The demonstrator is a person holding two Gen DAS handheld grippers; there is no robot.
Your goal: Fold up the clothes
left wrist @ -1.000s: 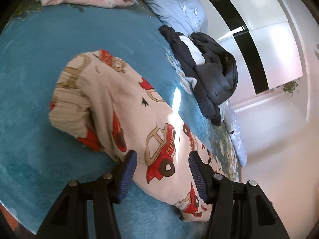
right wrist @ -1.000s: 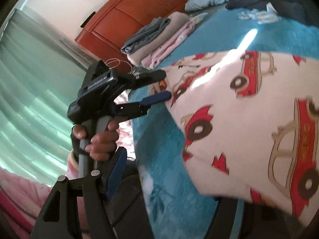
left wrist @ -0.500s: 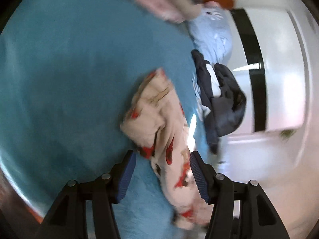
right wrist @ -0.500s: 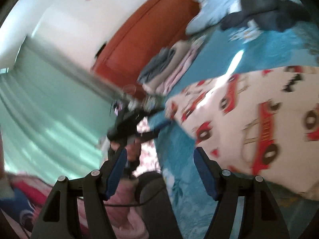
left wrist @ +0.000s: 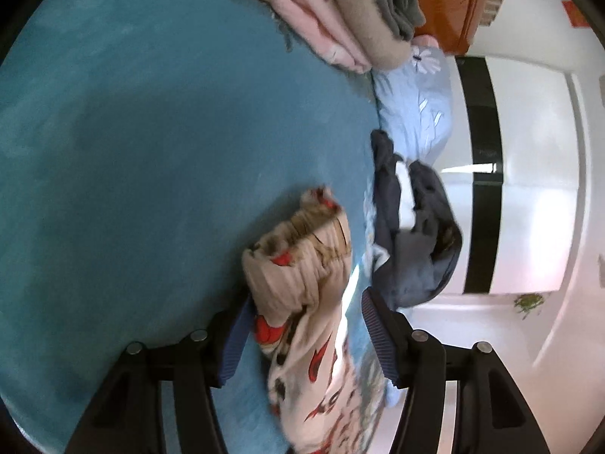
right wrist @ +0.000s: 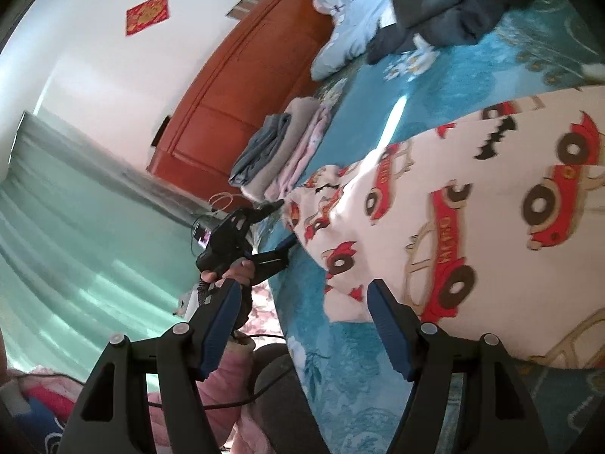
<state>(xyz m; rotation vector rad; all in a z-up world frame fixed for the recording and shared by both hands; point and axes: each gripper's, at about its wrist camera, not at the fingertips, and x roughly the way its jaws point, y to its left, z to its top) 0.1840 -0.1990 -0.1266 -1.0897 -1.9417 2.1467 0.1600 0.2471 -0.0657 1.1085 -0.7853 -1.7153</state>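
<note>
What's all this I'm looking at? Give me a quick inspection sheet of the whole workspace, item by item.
Surface: teal bedspread, bare over most of its middle.
Job's things: car-print pyjama garment, cream with red cars, partly bunched; its elastic end lies between the left claw's fingers.
Clutter: folded stack of pink, beige and grey clothes; dark crumpled garment; pale blue floral pillow.
Grippers: left claw open around the garment; right claw open, holding nothing.
Cables: thin black cable below the right claw.
Surroundings: reddish wooden headboard, green curtain, white wall.
</note>
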